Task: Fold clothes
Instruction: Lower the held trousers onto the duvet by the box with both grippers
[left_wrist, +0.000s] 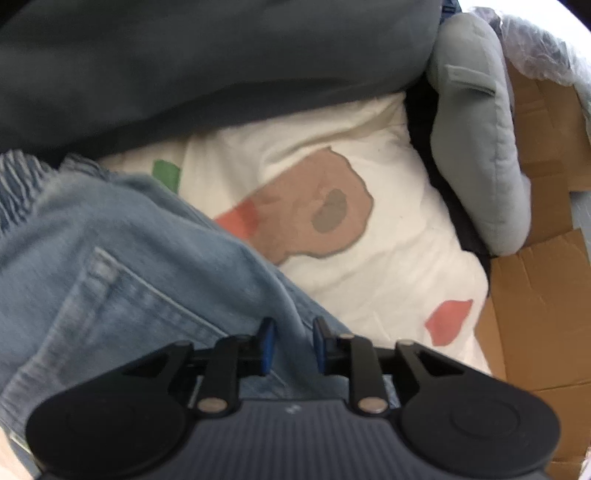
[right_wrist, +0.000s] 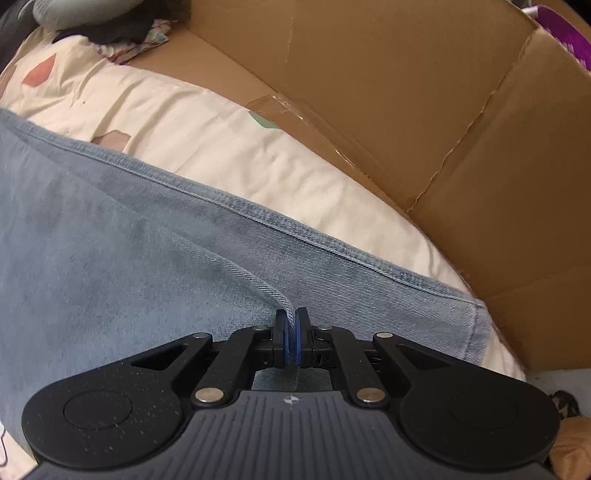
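Note:
Light blue jeans (left_wrist: 122, 266) lie across a cream bedsheet (left_wrist: 388, 258) printed with a brown bear and red and green shapes. The back pocket seam shows in the left wrist view. My left gripper (left_wrist: 294, 332) hovers at the jeans' edge, its blue pads apart. Denim shows in the gap, and the pads do not press on it. In the right wrist view my right gripper (right_wrist: 291, 332) is shut on a raised fold of the jeans (right_wrist: 147, 240), near a stitched hem that runs diagonally toward the lower right.
A dark grey cover (left_wrist: 184, 55) lies behind the sheet, with a pale grey cushion (left_wrist: 476, 147) to its right. Flattened brown cardboard (right_wrist: 424, 110) borders the sheet on the right. A purple item (right_wrist: 569, 40) sits at the cardboard's far corner.

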